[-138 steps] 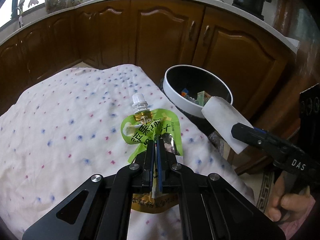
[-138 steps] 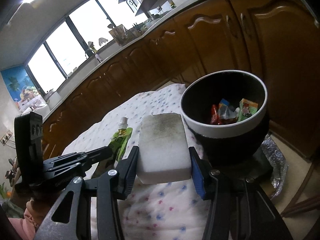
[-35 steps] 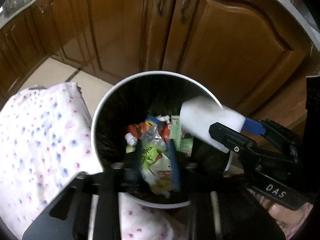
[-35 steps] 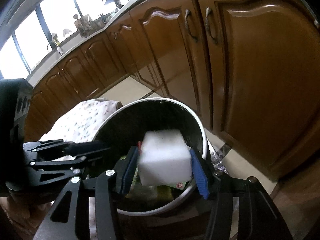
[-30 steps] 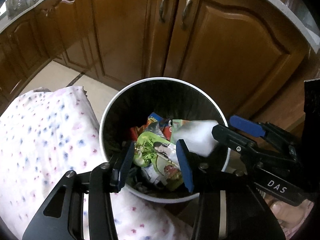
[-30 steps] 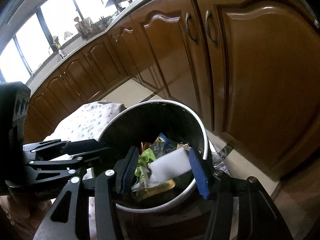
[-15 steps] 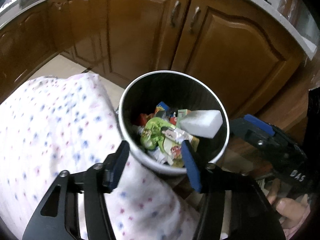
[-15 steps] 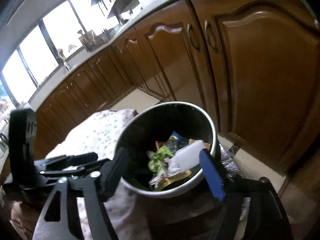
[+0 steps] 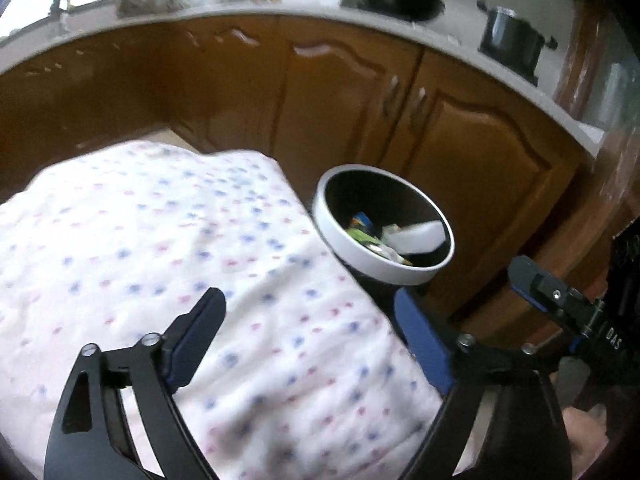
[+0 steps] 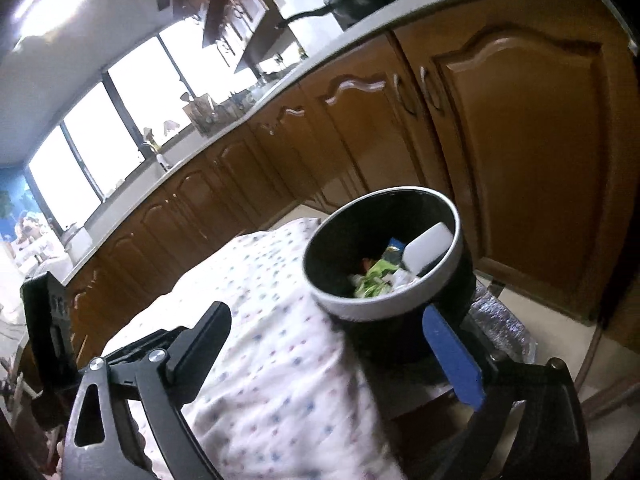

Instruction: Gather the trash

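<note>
A round black bin with a white rim [image 9: 362,256] [image 10: 380,306] stands on the floor beside the table's far right corner. Inside it lie a white sponge block [image 9: 418,236] [image 10: 426,248], a green drink pouch [image 9: 360,235] [image 10: 374,280] and several wrappers. My left gripper [image 9: 308,328] hovers over the spotted tablecloth [image 9: 160,248], jaws still opening, nothing between them. My right gripper [image 10: 328,340] hangs back from the bin, jaws also still opening and empty. One finger of the right gripper [image 9: 548,292] shows at the right edge of the left wrist view.
Brown wooden cabinets [image 9: 360,100] [image 10: 520,140] under a grey countertop run behind the bin. A dark pot [image 9: 512,42] and a pan [image 9: 394,0] sit on the counter. Silver foil [image 10: 504,332] lies on the floor by the bin. Windows [image 10: 120,112] are at far left.
Both grippers let go: the pouch and the sponge dropped into the bin. Both jaws spread wide and both hands pulled back from the bin, the left one over the tablecloth.
</note>
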`<state>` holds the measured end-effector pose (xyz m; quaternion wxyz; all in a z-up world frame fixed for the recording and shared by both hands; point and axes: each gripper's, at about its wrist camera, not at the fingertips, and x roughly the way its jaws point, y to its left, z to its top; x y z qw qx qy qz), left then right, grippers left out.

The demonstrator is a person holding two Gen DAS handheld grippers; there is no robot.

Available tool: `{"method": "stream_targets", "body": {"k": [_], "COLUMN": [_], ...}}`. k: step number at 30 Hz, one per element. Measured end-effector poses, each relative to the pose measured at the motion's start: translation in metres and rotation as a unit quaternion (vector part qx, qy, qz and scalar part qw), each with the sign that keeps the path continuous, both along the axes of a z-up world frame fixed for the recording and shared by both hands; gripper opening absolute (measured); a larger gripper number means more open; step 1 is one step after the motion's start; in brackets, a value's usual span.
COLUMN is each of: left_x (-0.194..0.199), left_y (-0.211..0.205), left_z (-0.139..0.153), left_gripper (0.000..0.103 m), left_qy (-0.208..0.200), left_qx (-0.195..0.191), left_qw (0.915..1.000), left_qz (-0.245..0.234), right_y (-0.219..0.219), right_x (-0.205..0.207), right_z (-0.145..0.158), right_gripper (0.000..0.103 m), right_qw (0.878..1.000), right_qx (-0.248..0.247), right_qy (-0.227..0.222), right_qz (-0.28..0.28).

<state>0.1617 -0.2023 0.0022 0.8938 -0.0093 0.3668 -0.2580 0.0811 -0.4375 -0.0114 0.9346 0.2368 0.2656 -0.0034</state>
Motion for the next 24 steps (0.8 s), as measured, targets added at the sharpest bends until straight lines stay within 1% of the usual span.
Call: {"method": "stream_targets", "body": {"k": [3,5,8,10,11,12,14,15,17,19,21,24], "left_x": [-0.019,-0.030,-0.047,-0.058,-0.064,-0.070,-0.084,-0.090,-0.099,-0.109,-0.114,-0.118], "left_y": [0.024,0.036,0.050,0.055,0.058,0.061,0.068,0.072,0.080,0.087,0.090,0.092], "left_z": [0.003,0.005,0.013,0.023,0.030,0.035,0.042,0.043,0.041,0.035,0.029,0.020], "left_gripper": [0.093,0.095,0.096,0.099,0.102,0.103,0.103,0.103,0.103,0.103,0.103,0.103], "left_qy": [-0.022,-0.041,-0.080,-0.112,-0.132,-0.148,-0.181,-0.195,-0.216,-0.238,-0.245,-0.243], "left_qx": [-0.002,0.004,0.011,0.022,0.030,0.034,0.037,0.036,0.033,0.030,0.034,0.035], "left_qw": [0.9995,0.9982,0.9941,0.9902,0.9872,0.9842,0.9770,0.9732,0.9663,0.9595,0.9565,0.9567], "left_qz": [0.024,0.045,0.071,0.080,0.085,0.091,0.107,0.118,0.136,0.148,0.155,0.157], "right_y": [0.016,0.027,0.044,0.054,0.059,0.065,0.077,0.082,0.091,0.099,0.104,0.112], "right_x": [-0.012,-0.020,-0.031,-0.039,-0.045,-0.052,-0.065,-0.070,-0.074,-0.076,-0.076,-0.077], "right_z": [0.002,0.005,0.021,0.037,0.046,0.057,0.064,0.064,0.058,0.045,0.033,0.021], "right_gripper": [0.100,0.100,0.100,0.100,0.103,0.103,0.103,0.103,0.103,0.103,0.103,0.103], "right_qw": [1.000,0.999,0.997,0.994,0.992,0.988,0.979,0.975,0.969,0.966,0.967,0.967], "right_qx": [-0.016,-0.030,-0.058,-0.083,-0.096,-0.112,-0.143,-0.160,-0.181,-0.191,-0.189,-0.196], "right_qy": [-0.010,-0.021,-0.047,-0.068,-0.084,-0.110,-0.144,-0.156,-0.166,-0.167,-0.168,-0.160], "right_qz": [-0.001,0.000,0.006,0.005,0.002,-0.002,-0.015,-0.019,-0.029,-0.039,-0.032,-0.026]}}
